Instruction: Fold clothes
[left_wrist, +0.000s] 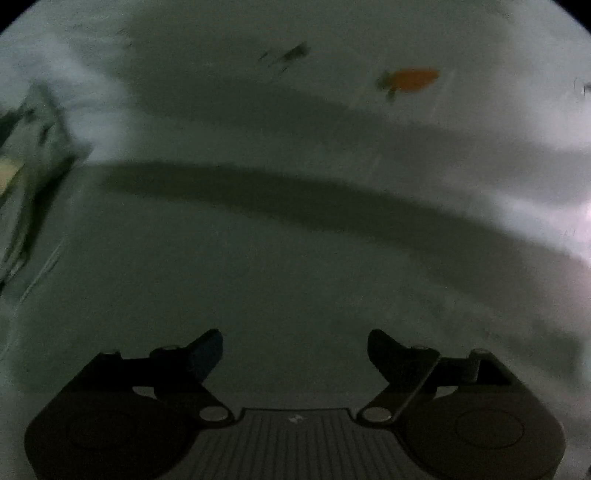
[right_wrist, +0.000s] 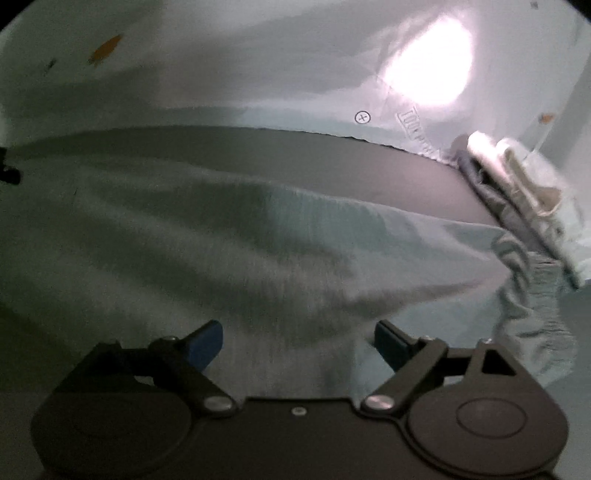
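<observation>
Garment (right_wrist: 229, 236) — pale mint cloth, rumpled, ribbed cuff (right_wrist: 535, 306) at right.

The right gripper (right_wrist: 295, 341) hangs over a pale mint garment (right_wrist: 229, 236), its two blue-padded fingers (right_wrist: 207, 343) spread wide with nothing pinched between them; cloth lies below the gap. The garment is rumpled, with soft folds running across the middle and a gathered, ribbed edge (right_wrist: 535, 306) bunched at the right. Behind it a strip of grey surface (right_wrist: 332, 158) shows, and beyond that a light sheet (right_wrist: 221, 74) with a small orange mark (right_wrist: 107, 48) at the upper left (too blurred to identify). A bright glare (right_wrist: 428, 62) washes out the upper right. Folded pale and bluish cloths (right_wrist: 509, 177) lie stacked at the right edge.
</observation>
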